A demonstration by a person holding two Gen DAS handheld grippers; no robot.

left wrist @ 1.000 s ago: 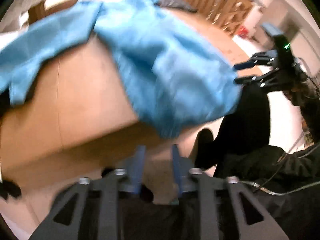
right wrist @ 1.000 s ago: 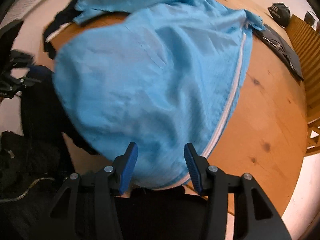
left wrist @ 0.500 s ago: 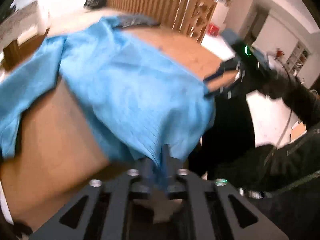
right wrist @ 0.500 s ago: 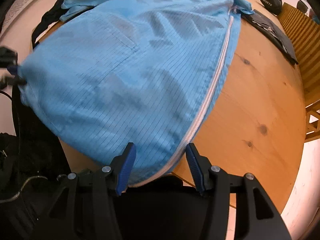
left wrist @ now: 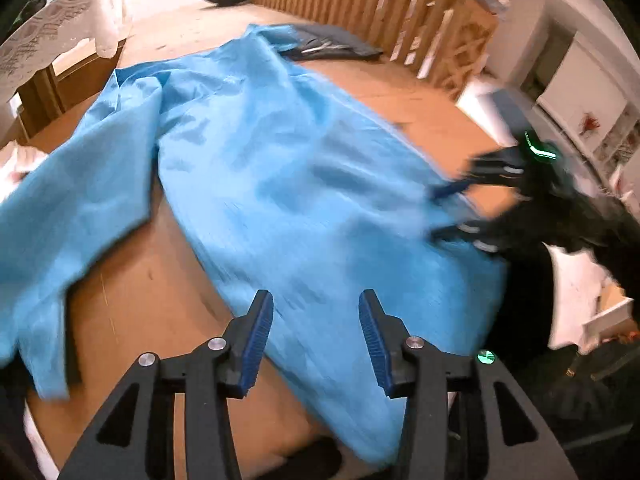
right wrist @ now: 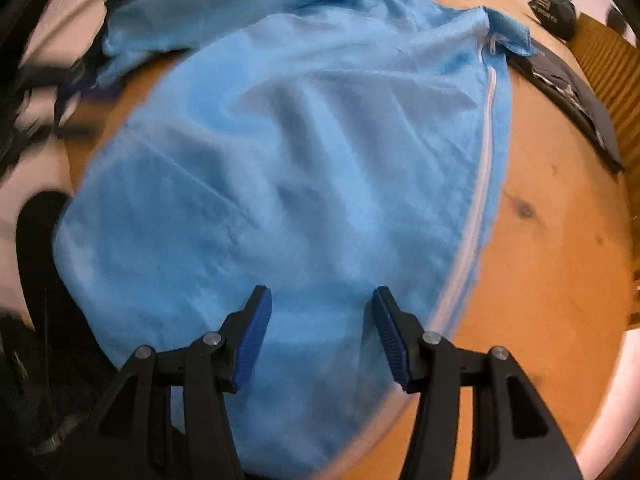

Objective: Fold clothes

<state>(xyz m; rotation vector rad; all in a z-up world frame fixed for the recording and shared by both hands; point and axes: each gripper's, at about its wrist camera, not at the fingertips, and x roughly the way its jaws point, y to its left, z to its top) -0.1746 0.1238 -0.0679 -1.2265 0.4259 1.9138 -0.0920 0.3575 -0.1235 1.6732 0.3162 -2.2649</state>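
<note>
Two claws are mine, and both have their fingers wide apart with nothing pinched between them. My left claw sits low in the middle of its view, over the near edge of the blue jacket. My right claw sits low in the middle of its view too, over the same jacket. The jacket lies spread out on the wooden table, with its white zipper running down the right side of the frame. One sleeve trails off to the left of the left view. The near hem hangs past the table edge at the bottom of both views, so I think the slippery cloth could slide off if I tug it toward me. If I pinch only the top layer, the fold could come out crooked. The dark cloth at the right edge sits near the collar and could get dragged along.
</note>
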